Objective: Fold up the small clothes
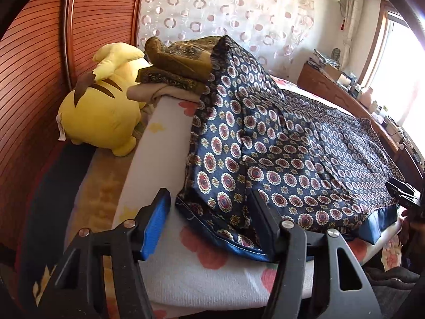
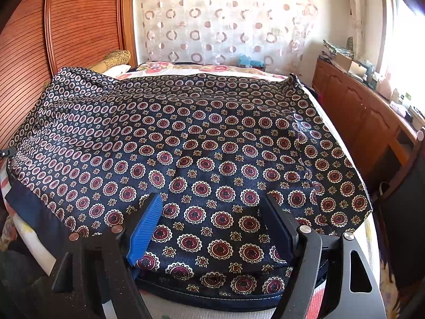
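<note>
A dark blue garment with red and white medallion print [image 1: 287,143] lies spread flat on the bed, and fills the right wrist view [image 2: 202,138]. My left gripper [image 1: 209,199] is open, its fingers astride the garment's near left corner. My right gripper [image 2: 212,202] is open, its jaws wide apart over the garment's near hem, with cloth between them. The other gripper's black tip [image 1: 403,191] shows at the far right of the left wrist view.
A floral bedsheet [image 1: 186,271] covers the bed. A yellow plush toy [image 1: 103,106] and a stack of folded brown cloths [image 1: 175,66] sit at the left by the wooden wall panel [image 1: 34,79]. A wooden cabinet [image 2: 361,111] with clutter runs along the right.
</note>
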### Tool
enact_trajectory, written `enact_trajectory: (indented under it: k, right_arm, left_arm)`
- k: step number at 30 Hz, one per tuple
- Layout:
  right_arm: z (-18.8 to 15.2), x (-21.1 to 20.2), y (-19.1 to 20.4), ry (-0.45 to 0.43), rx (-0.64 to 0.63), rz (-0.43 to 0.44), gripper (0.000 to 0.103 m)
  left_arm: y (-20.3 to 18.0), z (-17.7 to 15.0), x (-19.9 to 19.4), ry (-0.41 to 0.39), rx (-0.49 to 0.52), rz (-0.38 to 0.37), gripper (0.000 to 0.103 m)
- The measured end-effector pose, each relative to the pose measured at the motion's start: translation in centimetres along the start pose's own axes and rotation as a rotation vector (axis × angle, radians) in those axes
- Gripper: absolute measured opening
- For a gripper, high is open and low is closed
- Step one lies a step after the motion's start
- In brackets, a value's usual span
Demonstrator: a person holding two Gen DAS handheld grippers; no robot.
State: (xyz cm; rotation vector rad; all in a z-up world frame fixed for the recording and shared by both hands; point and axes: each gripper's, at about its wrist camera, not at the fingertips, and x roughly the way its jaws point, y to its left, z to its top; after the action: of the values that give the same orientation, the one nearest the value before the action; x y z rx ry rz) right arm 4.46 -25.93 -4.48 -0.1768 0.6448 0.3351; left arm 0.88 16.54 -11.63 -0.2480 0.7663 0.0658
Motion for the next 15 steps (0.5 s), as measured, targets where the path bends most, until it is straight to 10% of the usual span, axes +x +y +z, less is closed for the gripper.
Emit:
enact_trajectory:
  k: [4,15]
  right_arm:
    - [-0.36,-0.08,0.02,-0.012,-0.002,-0.001,0.078]
    - [-0.43,-0.39,-0.01,-0.017,-0.005,0.000,0.078]
  left_arm:
    - [-0.03,0.16,0.25,-0.005,-0.002,0.013,0.061]
    - [-0.05,0.09,0.32,0.004,0.009,0.003,0.014]
